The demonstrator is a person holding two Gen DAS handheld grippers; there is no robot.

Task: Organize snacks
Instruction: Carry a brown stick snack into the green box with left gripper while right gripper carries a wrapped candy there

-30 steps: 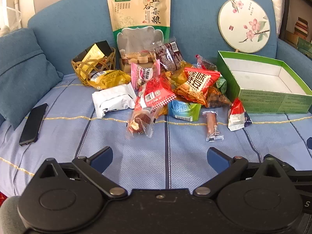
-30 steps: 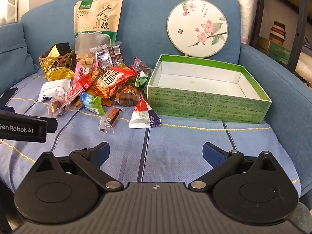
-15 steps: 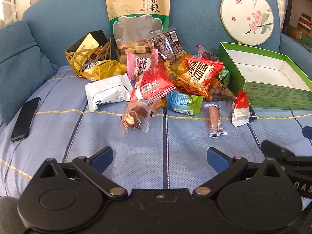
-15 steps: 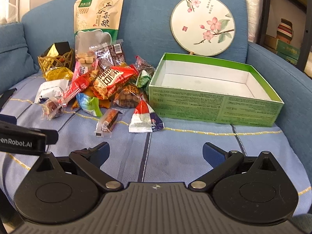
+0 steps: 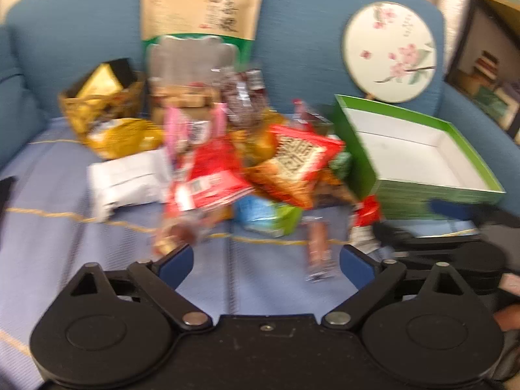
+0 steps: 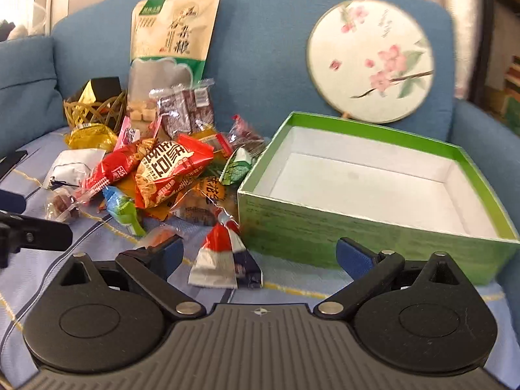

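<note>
A heap of wrapped snacks (image 5: 227,169) lies on the blue sofa seat, also in the right wrist view (image 6: 169,169). An empty green box (image 6: 373,227) with a white inside stands right of the heap; it also shows in the left wrist view (image 5: 422,191). My left gripper (image 5: 265,261) is open and empty just in front of the heap, near a long sausage stick (image 5: 318,247). My right gripper (image 6: 260,255) is open and empty, with a red, white and blue triangular packet (image 6: 224,256) lying between its fingers. The left wrist view is blurred.
A tall beige grain bag (image 6: 172,45) and a round flowered fan (image 6: 370,61) lean on the sofa back. A wicker basket (image 6: 94,107) with a black and gold box stands at the back left. A black phone (image 6: 13,159) lies at the left edge.
Both grippers have moved forward toward the snacks. The right gripper now has the triangular packet between its open fingers. The left gripper is moving fast, blurring its view.
</note>
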